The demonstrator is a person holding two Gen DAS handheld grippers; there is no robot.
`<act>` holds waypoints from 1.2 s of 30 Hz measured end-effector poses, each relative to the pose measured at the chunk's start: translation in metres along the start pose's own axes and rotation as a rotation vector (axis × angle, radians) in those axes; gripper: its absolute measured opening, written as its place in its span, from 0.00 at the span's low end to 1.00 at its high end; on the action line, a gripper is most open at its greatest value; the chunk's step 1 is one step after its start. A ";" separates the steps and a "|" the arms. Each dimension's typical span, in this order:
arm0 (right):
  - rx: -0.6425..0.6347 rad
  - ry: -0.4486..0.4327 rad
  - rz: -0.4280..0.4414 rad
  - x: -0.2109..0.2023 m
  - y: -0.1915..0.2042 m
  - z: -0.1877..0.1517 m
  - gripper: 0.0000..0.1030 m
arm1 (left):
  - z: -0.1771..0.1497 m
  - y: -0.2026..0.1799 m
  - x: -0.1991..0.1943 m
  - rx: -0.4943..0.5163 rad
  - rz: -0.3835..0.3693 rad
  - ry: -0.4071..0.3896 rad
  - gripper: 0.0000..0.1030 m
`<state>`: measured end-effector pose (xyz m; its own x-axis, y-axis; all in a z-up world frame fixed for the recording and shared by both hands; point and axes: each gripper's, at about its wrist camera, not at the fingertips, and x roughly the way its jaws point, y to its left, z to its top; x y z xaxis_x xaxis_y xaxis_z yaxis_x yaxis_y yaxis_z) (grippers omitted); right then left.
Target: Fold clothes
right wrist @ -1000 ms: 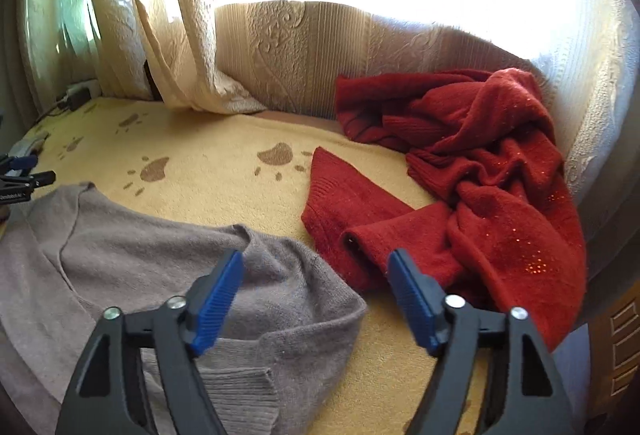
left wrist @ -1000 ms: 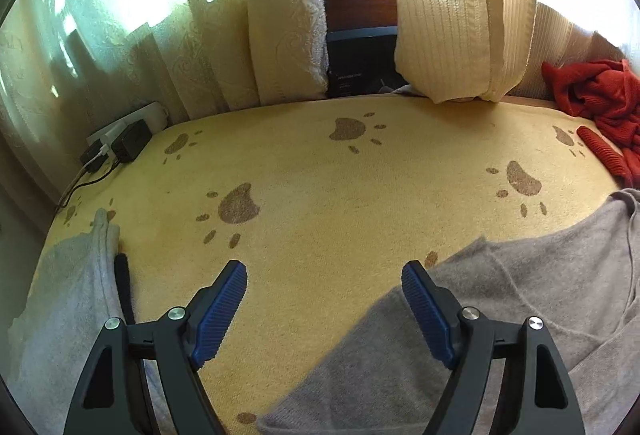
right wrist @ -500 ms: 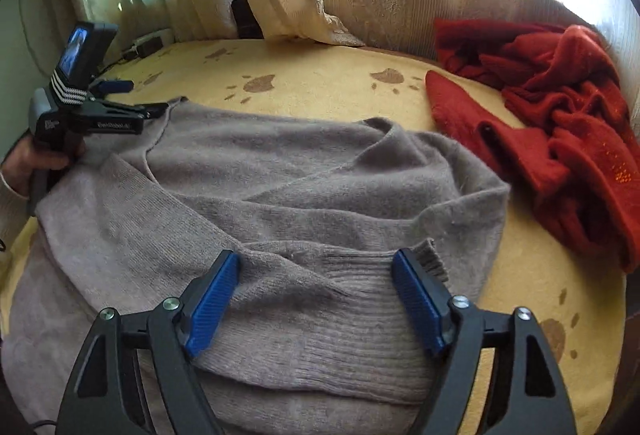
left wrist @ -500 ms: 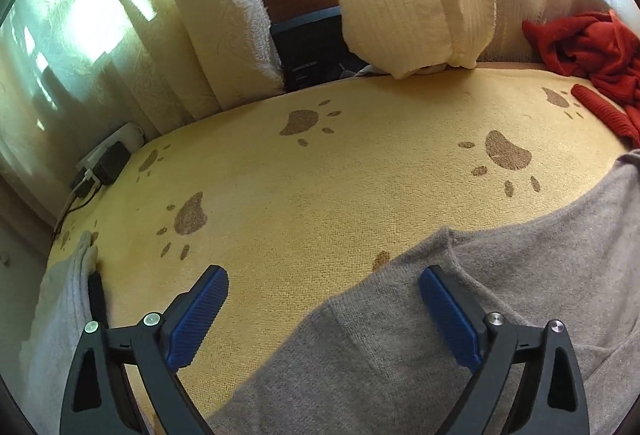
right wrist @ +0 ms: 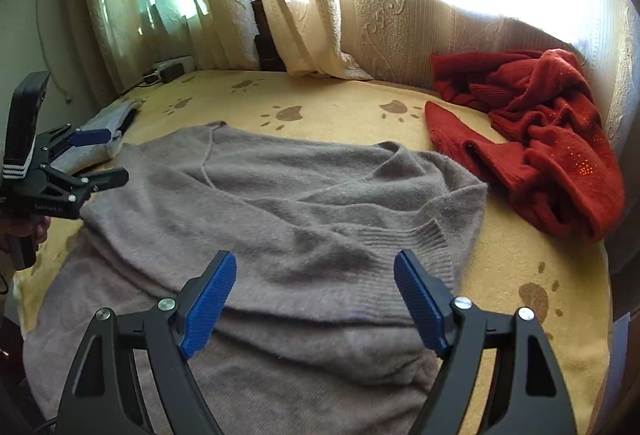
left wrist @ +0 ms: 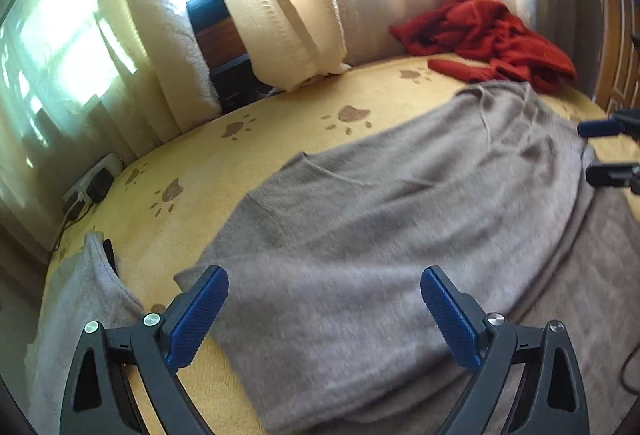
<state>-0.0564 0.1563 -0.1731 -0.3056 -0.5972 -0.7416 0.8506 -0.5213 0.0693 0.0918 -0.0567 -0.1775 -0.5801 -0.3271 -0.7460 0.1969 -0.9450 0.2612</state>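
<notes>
A taupe knit sweater (left wrist: 380,235) (right wrist: 300,203) lies spread on the yellow paw-print blanket (left wrist: 240,155) (right wrist: 340,107), with a sleeve folded across its body and a ribbed edge toward the right. My left gripper (left wrist: 320,279) (right wrist: 114,155) hovers open over the sweater's left side, nothing between its blue pads. My right gripper (right wrist: 315,259) (left wrist: 586,151) hangs open above the sweater's near right part, close to the ribbed edge, and holds nothing. A hand grips the left tool's handle at the far left of the right wrist view.
A crumpled red sweater (left wrist: 492,35) (right wrist: 552,139) lies at the back right. A light grey garment (left wrist: 76,299) (right wrist: 104,123) sits at the bed's left edge. Cream curtains (left wrist: 288,15) hang behind, with a power strip (left wrist: 92,183) at the far left.
The left gripper swung right from bare blanket to over the taupe sweater, and its jaws widened. The right gripper pulled back from the red sweater to above the taupe one.
</notes>
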 end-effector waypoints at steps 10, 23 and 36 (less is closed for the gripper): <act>-0.072 0.078 -0.072 0.014 0.015 -0.038 0.83 | -0.032 0.035 0.021 -0.257 -0.114 0.098 1.00; -0.046 0.096 -0.103 0.017 0.012 -0.038 0.99 | -0.138 0.055 -0.087 -0.569 -0.420 0.184 1.00; -0.036 0.100 -0.085 0.018 0.009 -0.038 1.00 | -0.189 0.018 -0.130 -0.353 -0.345 0.096 1.00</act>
<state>-0.0383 0.1639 -0.2112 -0.3347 -0.4866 -0.8070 0.8386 -0.5444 -0.0195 0.3202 -0.0318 -0.1919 -0.5868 0.0209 -0.8095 0.2718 -0.9366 -0.2213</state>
